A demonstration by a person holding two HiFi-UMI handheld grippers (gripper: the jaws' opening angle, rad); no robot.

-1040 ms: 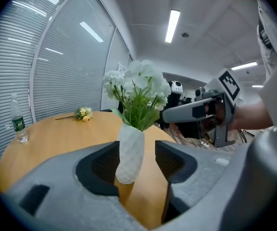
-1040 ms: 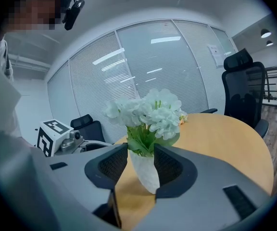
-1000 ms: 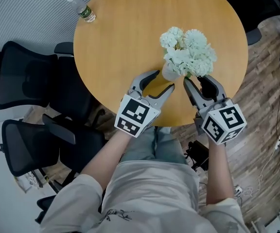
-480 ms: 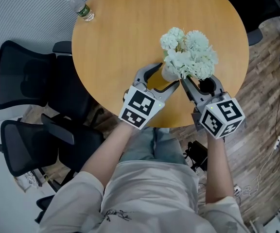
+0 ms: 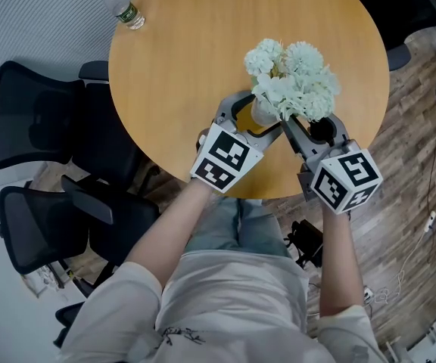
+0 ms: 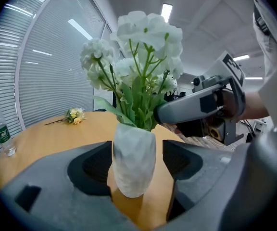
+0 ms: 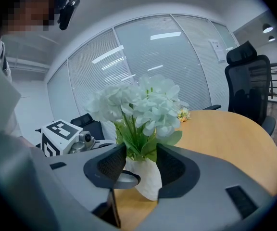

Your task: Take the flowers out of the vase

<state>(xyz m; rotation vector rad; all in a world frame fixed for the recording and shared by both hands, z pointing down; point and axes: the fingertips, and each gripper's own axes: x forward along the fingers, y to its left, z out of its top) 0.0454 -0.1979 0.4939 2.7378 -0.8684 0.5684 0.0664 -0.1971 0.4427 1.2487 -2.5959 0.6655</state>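
White fluffy flowers (image 5: 292,78) with green stems, standing upright in a small white vase (image 6: 133,162), by the near edge of the desk (image 5: 188,59).

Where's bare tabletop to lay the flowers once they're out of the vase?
Widest free patch: the table between the bottle and the vase. A narrower strip lies right of the flowers. Crowded: the near edge, where the left gripper, jaws opening around the vase, and the right gripper meet. A small bunch lies at the far edge.

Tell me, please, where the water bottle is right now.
In the head view, the water bottle stands at the far left edge of the table, well apart from the vase.
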